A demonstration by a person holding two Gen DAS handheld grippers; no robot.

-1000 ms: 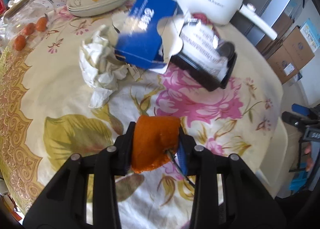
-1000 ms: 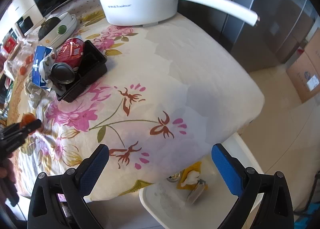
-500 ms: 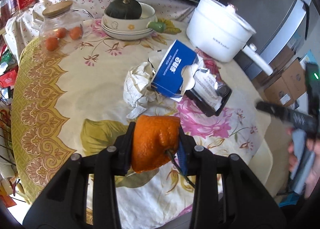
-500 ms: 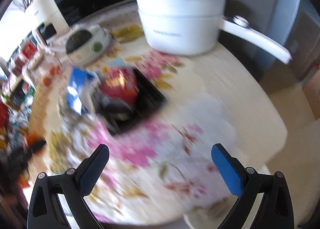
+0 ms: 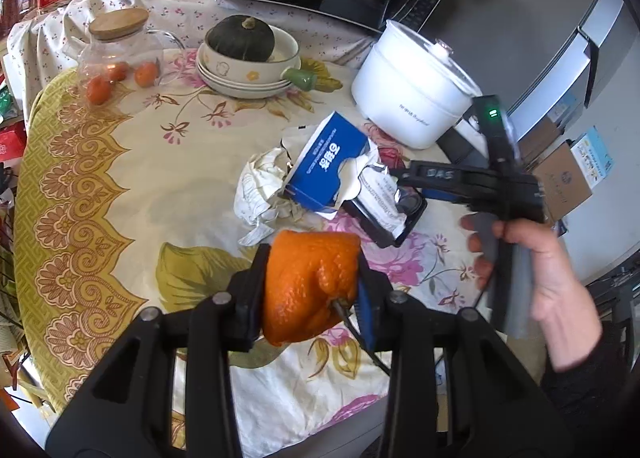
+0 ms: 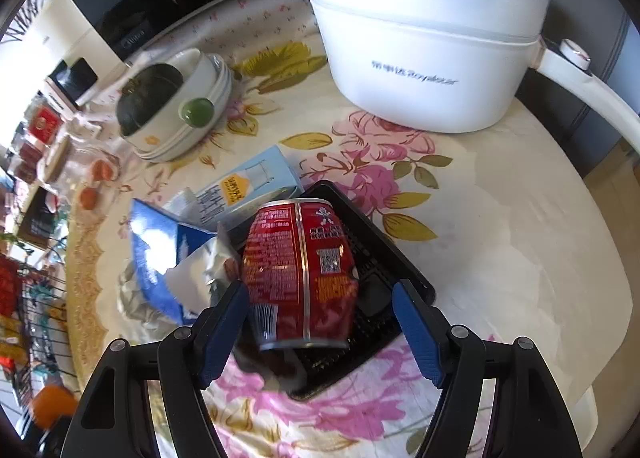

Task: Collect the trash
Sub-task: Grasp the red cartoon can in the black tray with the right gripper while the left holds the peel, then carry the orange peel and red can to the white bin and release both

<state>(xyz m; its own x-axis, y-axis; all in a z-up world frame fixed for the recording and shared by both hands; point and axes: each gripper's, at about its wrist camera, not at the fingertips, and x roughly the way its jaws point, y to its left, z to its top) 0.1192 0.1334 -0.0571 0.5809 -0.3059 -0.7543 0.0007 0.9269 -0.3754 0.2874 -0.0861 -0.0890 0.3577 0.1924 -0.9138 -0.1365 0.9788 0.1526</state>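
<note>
1. While the left gripper (image 5: 312,290) hung above the worktop (image 5: 132,186), its jaws were clamped tight on an orange peel (image 5: 310,284); the right gripper (image 5: 404,178) was nearer the trash.
2. Lengthwise between the right gripper's (image 6: 320,322) closing, still half-open jaws lay the red can (image 6: 300,266) in a black tray (image 6: 400,258), ungripped.

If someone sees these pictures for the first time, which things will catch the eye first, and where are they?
First comes the bright orange peel, clamped in the left gripper low in the left wrist view. Next is the dented red drink can, lying on a black plastic tray, between the closing fingers of the right gripper. Behind it stands the big white electric pot.
</note>
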